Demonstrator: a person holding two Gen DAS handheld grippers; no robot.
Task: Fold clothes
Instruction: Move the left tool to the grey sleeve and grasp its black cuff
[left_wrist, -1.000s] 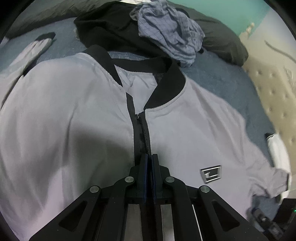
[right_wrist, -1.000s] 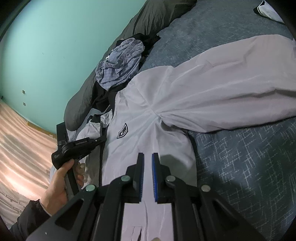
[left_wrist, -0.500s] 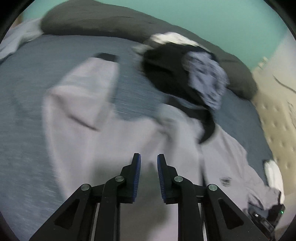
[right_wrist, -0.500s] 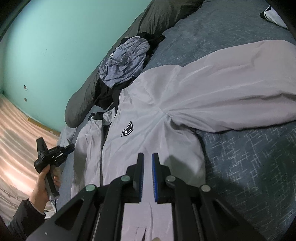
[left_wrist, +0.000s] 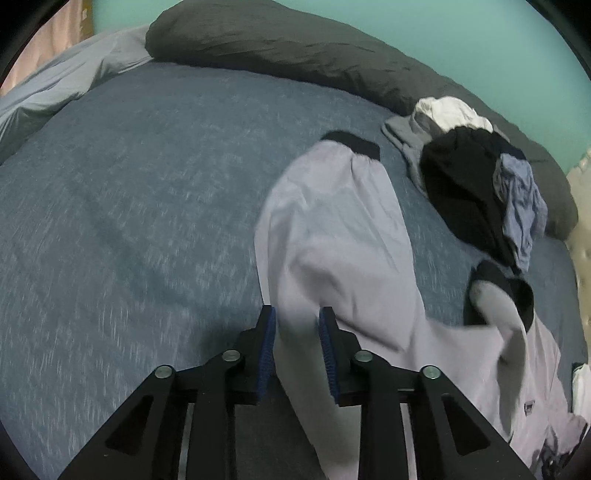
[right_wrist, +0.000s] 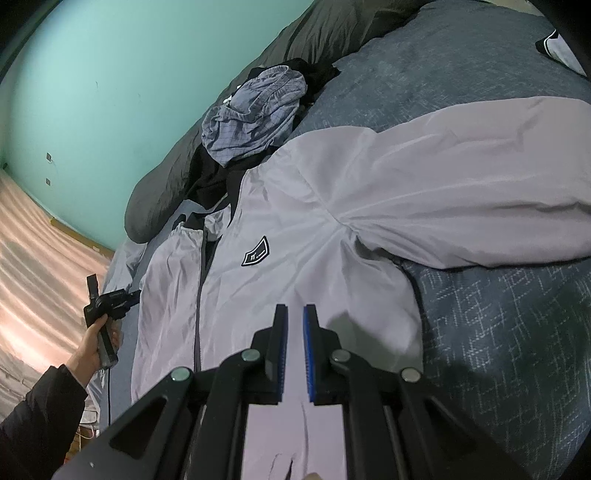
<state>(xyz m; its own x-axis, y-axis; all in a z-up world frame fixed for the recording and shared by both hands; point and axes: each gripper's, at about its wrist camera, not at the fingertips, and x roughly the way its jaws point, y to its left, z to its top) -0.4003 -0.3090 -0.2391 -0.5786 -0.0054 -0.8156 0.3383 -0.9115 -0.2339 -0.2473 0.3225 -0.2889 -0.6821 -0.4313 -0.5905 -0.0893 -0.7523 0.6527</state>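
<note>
Left fingers (left_wrist: 266, 339): opening, nothing between them, over my jacket sleeve (left_wrist: 332, 221).
Right gripper (right_wrist: 294, 332): nearly closed, empty, above jacket (right_wrist: 295, 236).

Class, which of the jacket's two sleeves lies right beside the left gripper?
The sleeve with its black cuff pointing toward the pillow; the left gripper sits at its edge, jaws opening.

My left gripper (left_wrist: 297, 319) has matte black angular arms with triangular cut-outs, round silver screw heads at the joints, and ribbed blue pads (left_wrist: 269, 347) lining its fingers. My right gripper (right_wrist: 294, 317) is built the same, black with blue pads (right_wrist: 308, 354) and silver screws. Below the left gripper's handle, I see my hand (right_wrist: 96, 341) and a puffy black sleeve (right_wrist: 40, 417).
</note>
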